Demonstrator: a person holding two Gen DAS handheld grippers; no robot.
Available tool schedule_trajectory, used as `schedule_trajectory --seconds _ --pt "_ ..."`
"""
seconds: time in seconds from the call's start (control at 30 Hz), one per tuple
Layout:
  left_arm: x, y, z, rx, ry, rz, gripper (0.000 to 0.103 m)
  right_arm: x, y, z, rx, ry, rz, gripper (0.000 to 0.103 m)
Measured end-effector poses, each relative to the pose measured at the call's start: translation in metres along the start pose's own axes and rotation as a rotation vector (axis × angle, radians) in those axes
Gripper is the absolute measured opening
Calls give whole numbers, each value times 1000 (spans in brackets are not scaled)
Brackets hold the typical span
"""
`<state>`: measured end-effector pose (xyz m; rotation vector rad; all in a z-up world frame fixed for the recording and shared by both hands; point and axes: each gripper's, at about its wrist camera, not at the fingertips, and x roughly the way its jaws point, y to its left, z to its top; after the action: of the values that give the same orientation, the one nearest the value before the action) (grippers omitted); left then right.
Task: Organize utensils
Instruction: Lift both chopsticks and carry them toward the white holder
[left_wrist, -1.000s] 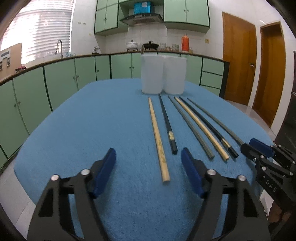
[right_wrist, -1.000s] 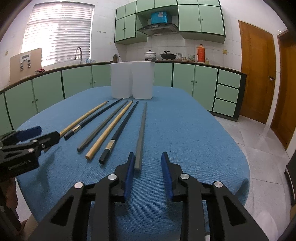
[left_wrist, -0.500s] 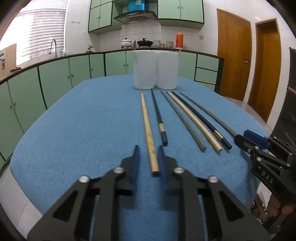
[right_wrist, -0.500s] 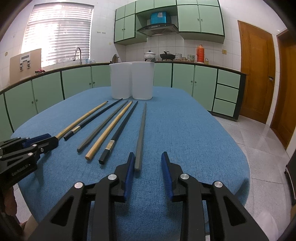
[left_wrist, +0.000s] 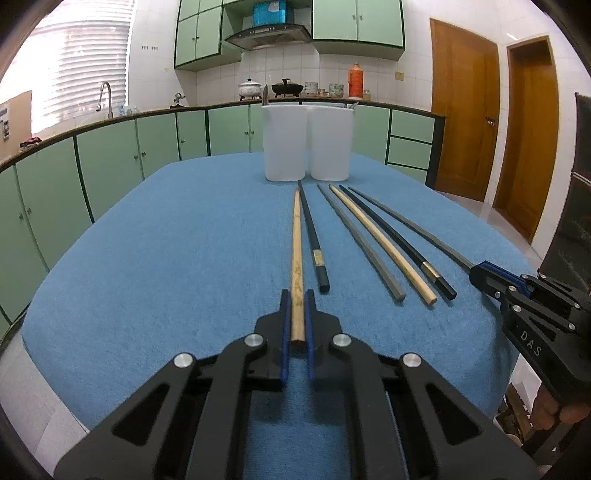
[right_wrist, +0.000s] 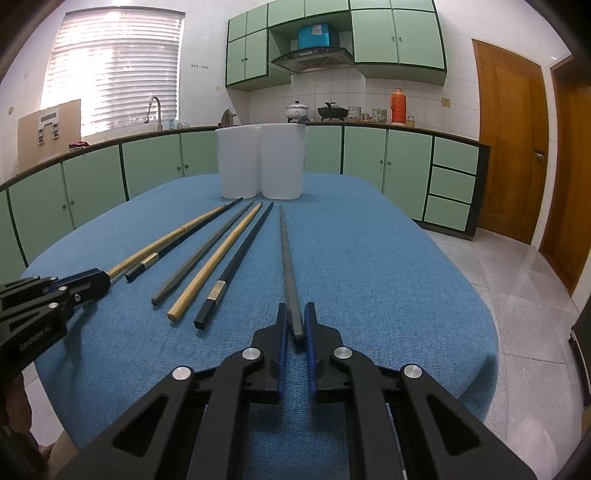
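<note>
Several chopsticks lie side by side on the blue tablecloth (left_wrist: 147, 258). My left gripper (left_wrist: 297, 295) is shut on the near end of the leftmost wooden chopstick (left_wrist: 296, 243), which lies flat on the cloth. My right gripper (right_wrist: 296, 308) is shut on the near end of the rightmost grey chopstick (right_wrist: 286, 254), which also rests on the cloth. Between them lie a black chopstick (left_wrist: 314, 240), a grey one (left_wrist: 360, 242), a wooden one (left_wrist: 384, 245) and another black one (left_wrist: 399, 243). Two white plastic cups (left_wrist: 306, 144) stand side by side at the far end.
The table's near edge (left_wrist: 55, 369) drops off below the grippers. Green kitchen cabinets (left_wrist: 110, 162) curve behind the table, with wooden doors (left_wrist: 465, 125) at the right. The right gripper's body shows at the right of the left wrist view (left_wrist: 532, 317).
Both grippers have moved forward and closed: the left on the wooden chopstick's end, the right on the grey chopstick's end. The left was wide open a second ago.
</note>
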<state>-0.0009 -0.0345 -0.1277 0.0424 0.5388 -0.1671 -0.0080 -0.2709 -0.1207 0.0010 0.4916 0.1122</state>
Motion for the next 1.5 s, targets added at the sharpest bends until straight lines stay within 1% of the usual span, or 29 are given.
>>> schedule_trajectory --seconds 0.17,0.3,0.4,0.7,0.93,1.13,1.27,1.5 --pt "-6 2 5 3 -25 8 6 -1 -1 4 15 -3 8 8" --pt "-15 7 15 -1 -59 16 6 -9 -3 15 22 -38 7 6" --pt "-26 12 27 0 -111 28 6 -17 -5 26 24 -74 6 6" --pt "-45 22 66 -9 -215 52 6 -35 -12 64 27 -149 22 6" --pt "-51 29 100 -23 -279 28 6 -42 -16 99 55 -200 65 6" --pt "-53 32 132 -33 -324 1 6 -38 -24 135 104 -199 123 6" --pt "-51 34 151 -40 -340 -14 6 -35 -26 156 115 -201 139 6" --pt "-41 36 176 -59 -338 -56 6 -28 -23 187 103 -198 151 6"
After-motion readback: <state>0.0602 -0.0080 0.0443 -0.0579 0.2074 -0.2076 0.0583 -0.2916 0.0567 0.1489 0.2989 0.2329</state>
